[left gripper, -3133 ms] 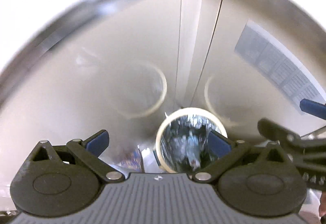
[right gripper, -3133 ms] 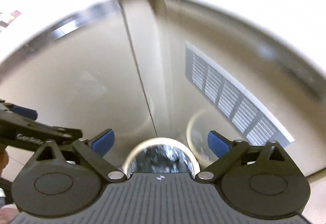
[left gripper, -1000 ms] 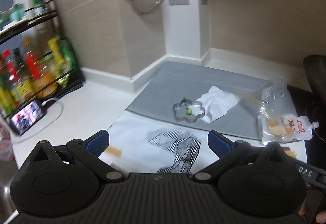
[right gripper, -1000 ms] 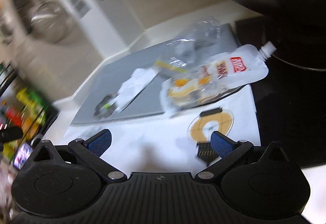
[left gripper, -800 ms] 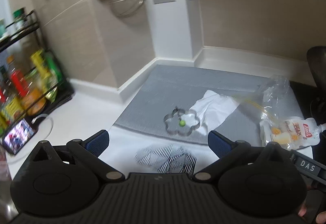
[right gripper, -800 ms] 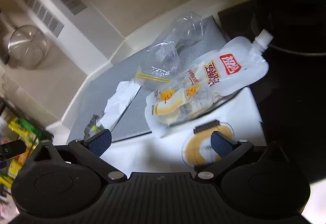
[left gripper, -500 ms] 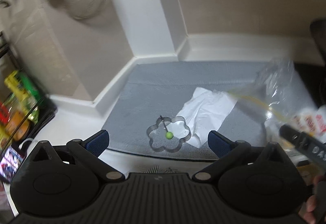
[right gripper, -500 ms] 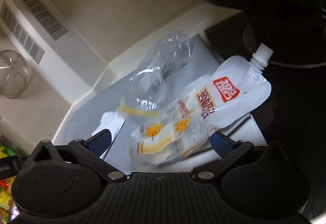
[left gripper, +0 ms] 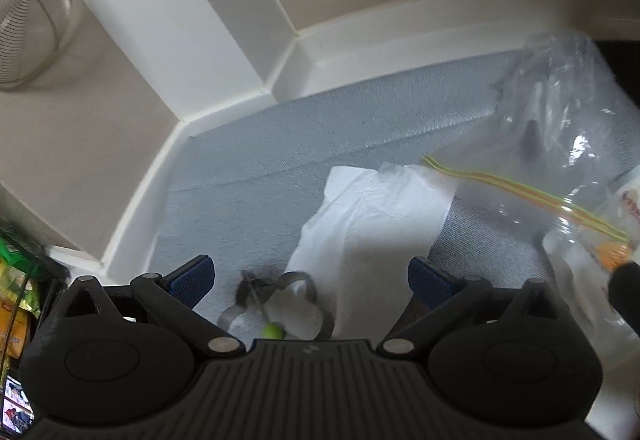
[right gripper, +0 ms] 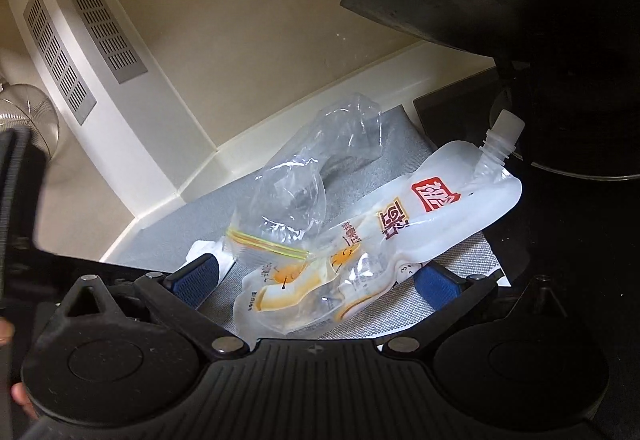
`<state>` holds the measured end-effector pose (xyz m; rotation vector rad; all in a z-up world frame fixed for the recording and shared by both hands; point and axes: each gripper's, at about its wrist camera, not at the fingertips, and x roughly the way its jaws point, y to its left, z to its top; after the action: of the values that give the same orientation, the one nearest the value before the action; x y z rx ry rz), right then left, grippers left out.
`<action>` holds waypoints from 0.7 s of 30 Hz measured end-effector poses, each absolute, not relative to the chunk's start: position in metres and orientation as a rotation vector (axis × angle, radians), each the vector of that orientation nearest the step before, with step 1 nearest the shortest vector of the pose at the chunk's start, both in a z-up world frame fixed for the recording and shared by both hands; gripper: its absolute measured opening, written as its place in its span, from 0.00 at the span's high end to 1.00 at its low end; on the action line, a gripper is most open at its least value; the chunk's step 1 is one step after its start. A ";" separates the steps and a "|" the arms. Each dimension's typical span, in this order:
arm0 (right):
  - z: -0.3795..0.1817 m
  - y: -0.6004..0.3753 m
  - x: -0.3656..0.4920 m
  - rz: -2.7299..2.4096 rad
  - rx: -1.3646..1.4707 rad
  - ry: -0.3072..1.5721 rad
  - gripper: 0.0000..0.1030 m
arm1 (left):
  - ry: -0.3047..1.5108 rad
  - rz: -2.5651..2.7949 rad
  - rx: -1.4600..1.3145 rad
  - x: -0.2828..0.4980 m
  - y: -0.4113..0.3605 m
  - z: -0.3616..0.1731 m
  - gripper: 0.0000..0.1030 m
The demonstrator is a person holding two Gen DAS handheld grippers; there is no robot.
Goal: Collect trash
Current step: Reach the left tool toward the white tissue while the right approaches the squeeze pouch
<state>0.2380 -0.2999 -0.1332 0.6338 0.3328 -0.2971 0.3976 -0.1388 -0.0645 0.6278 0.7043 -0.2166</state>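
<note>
A crumpled white paper napkin (left gripper: 372,228) lies on a grey mat (left gripper: 256,160), and my left gripper (left gripper: 310,278) hovers open just above its near edge. A clear zip bag (left gripper: 560,144) with a yellow-green seal lies to the right. In the right wrist view the same zip bag (right gripper: 316,176) rests partly on a white spouted pouch (right gripper: 404,236) with orange print. My right gripper (right gripper: 318,278) is open, its blue pads on either side of the pouch's lower end. Whether the pads touch the pouch I cannot tell.
A metal flower-shaped ring with a green-tipped pin (left gripper: 276,312) sits by the napkin. A wire strainer (left gripper: 28,20) hangs on the left wall. A black pan (right gripper: 540,0) and dark cooktop (right gripper: 568,248) fill the right. White wall and vent (right gripper: 76,36) close the corner behind.
Both grippers have dropped lower and moved forward over the mat. The napkin and pouch now fill the space between their fingers. Nothing has been picked up.
</note>
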 end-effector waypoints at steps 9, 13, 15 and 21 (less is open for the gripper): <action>-0.134 -0.295 0.246 -0.331 0.615 0.356 0.00 | 0.728 -0.238 0.645 0.416 -0.149 -0.082 0.00; -0.135 -0.296 0.245 -0.325 0.623 0.344 0.00 | 0.733 -0.251 0.599 0.420 -0.149 -0.080 0.41; -0.136 -0.298 0.240 -0.334 0.645 0.315 0.09 | 0.761 -0.239 0.615 0.421 -0.152 -0.080 1.00; -0.146 -0.313 0.233 -0.339 0.751 0.285 0.71 | 0.701 -0.260 0.516 0.410 -0.141 -0.053 1.00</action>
<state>0.2328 -0.3128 -0.1457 0.7515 0.2851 -0.3386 0.4095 -0.1414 -0.0527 0.5163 0.7006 -0.2595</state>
